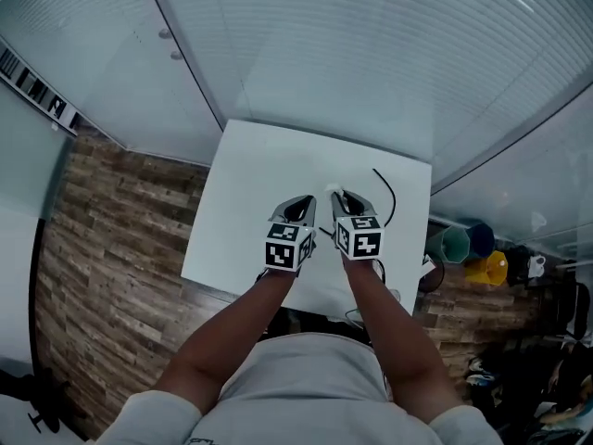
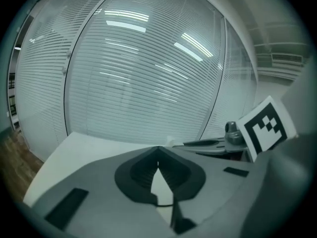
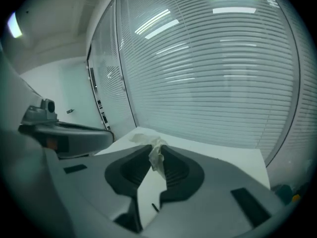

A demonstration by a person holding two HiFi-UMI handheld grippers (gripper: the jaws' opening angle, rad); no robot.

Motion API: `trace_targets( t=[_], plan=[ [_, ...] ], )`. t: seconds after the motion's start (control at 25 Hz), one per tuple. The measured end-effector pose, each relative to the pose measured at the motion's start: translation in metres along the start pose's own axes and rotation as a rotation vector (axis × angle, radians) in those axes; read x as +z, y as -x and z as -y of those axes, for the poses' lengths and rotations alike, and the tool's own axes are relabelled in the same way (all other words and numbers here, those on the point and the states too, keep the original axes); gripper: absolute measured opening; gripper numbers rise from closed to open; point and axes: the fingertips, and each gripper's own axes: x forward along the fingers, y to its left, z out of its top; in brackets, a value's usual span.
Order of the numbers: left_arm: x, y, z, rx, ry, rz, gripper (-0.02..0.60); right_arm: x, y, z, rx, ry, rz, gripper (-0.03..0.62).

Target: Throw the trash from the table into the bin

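My right gripper is clenched on a crumpled tissue, the scrap pinched between the jaw tips and held above the white worktop, near its middle. My left gripper hovers just beside it over the same worktop, its jaws pressed together with nothing between them.

By my reading, the pick-up is done and the carry and drop are left: the tissue is in hand but not yet in any bin. Teal, blue and yellow containers stand on the floor just off the worktop's right edge. I cannot tell which of them is the bin, though they look the likely target.

On the worktop itself I see only a thin black cable toward the right edge and no other obvious trash. This may be the last piece, though the grippers cover part of the surface.
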Motion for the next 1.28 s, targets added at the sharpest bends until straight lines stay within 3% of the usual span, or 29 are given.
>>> trace_targets(
  t=[0.24,0.56,0.92,1.28],
  plan=[
    [0.048,0.027,0.02,-0.055,-0.034,0.071,0.006,0.054,0.054,-0.028,-0.036,-0.009,0.125,0.066],
    [0.083,0.059,0.053,-0.164,-0.132,0.131,0.006,0.077,0.108,-0.046,-0.139,-0.015,0.223,0.066],
    [0.061,0.082,0.066,-0.257,-0.149,0.099,0.006,0.052,0.136,-0.057,-0.24,-0.039,0.218,0.066],
    [0.034,0.088,0.111,-0.366,-0.175,0.054,0.006,0.016,0.176,-0.044,-0.336,-0.112,0.219,0.066]
  ],
)
